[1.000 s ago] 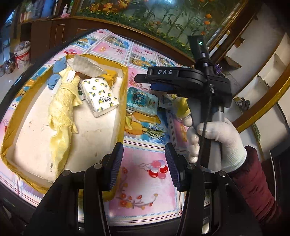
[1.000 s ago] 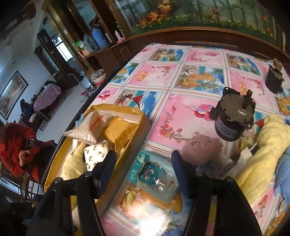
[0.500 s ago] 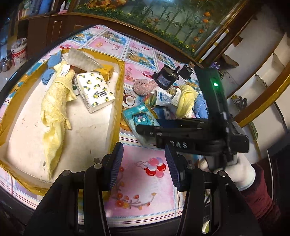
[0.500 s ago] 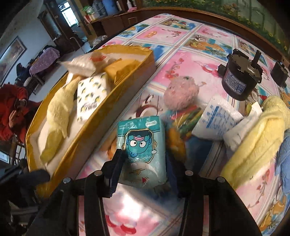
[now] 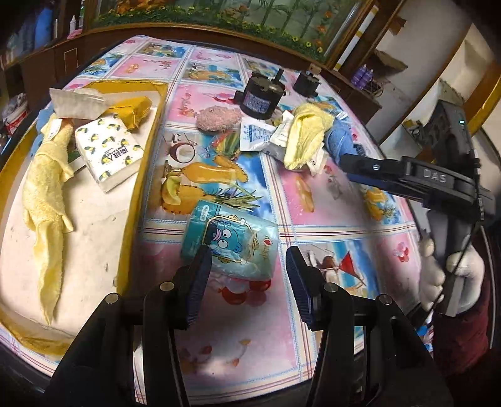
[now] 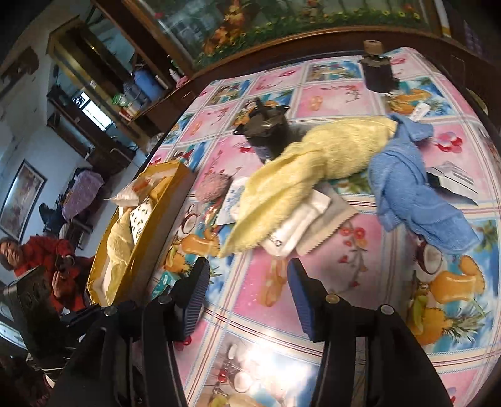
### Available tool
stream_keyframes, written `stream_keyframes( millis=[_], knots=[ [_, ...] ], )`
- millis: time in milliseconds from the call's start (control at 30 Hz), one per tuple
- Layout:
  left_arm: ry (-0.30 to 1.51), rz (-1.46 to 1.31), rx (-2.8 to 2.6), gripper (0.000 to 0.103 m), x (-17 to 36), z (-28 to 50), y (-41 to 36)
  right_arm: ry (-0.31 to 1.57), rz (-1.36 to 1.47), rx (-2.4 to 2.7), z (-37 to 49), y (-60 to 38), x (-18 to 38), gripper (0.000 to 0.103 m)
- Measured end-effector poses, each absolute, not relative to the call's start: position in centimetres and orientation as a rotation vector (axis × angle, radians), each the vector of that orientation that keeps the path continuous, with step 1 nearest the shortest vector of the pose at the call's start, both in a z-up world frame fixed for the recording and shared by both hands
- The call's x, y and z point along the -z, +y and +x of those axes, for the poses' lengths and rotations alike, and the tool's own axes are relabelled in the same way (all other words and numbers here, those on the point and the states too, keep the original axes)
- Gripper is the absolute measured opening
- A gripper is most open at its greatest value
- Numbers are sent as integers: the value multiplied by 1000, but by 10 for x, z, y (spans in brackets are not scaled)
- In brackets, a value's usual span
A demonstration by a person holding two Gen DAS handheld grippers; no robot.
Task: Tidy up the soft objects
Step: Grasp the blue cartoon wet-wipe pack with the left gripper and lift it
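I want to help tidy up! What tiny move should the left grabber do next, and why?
Probably ease the left gripper forward and down around the teal tissue pack. Its jaws stand open just short of the pack, which lies on the tablecloth outside the yellow tray, where other soft things already lie.

A: What sort of place is this looking like?

B: A lived-in home, probably a living room. The bench (image 5: 328, 200) is wearing a glossy cartoon-fruit oilcloth (image 6: 353, 256), the kind families are using at home.

A: What else is pointing that way?

B: A dark wooden cabinet (image 6: 131, 94) is holding bottles and a blue jug (image 6: 142, 82), a framed picture (image 6: 22, 194) is hanging on the pale wall, and a long painted panel of bamboo and orange flowers (image 5: 250, 15) is running behind the bench.

A: Anyone around?

B: A person in a red jacket (image 6: 47, 253) is sitting off to the side, near draped furniture (image 6: 83, 191).
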State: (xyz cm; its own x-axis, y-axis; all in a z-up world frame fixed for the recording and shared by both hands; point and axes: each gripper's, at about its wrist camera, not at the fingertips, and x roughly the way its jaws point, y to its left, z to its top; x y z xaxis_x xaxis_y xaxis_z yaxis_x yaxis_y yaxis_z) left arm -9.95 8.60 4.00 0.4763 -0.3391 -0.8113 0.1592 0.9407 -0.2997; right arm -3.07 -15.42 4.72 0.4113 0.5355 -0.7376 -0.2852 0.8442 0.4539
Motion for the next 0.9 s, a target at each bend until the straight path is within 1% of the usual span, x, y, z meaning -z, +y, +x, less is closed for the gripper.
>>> stream_keyframes(
  millis=[100,233,333,467,500,633,800,867,900],
  knots=[
    [1065,-117,246,49,-26,-80,71,1025,301,-509,-36,-163,-42,52],
    [1035,-34,301,49,-25,-73,50,1017,328,-509,-40,-174,-42,52],
    [1011,-52,445,49,-32,-80,40,1014,342,-493,-39,-182,-40,52],
    [958,-92,462,49,-49,-95,54,998,378,-468,-43,-202,-40,52],
    [954,-103,441,51,-52,-97,60,992,387,-462,-44,-207,-39,52],
    [1010,-119,333,51,-44,-94,77,984,417,-440,-46,-221,-34,52],
    [1100,-9,186,52,-26,-89,60,982,456,-450,-48,-228,-26,52],
    [1106,12,164,59,-23,-84,52,980,458,-455,-50,-228,-26,52],
    [1100,26,163,60,-22,-81,47,976,459,-454,-51,-229,-27,52]
  ],
)
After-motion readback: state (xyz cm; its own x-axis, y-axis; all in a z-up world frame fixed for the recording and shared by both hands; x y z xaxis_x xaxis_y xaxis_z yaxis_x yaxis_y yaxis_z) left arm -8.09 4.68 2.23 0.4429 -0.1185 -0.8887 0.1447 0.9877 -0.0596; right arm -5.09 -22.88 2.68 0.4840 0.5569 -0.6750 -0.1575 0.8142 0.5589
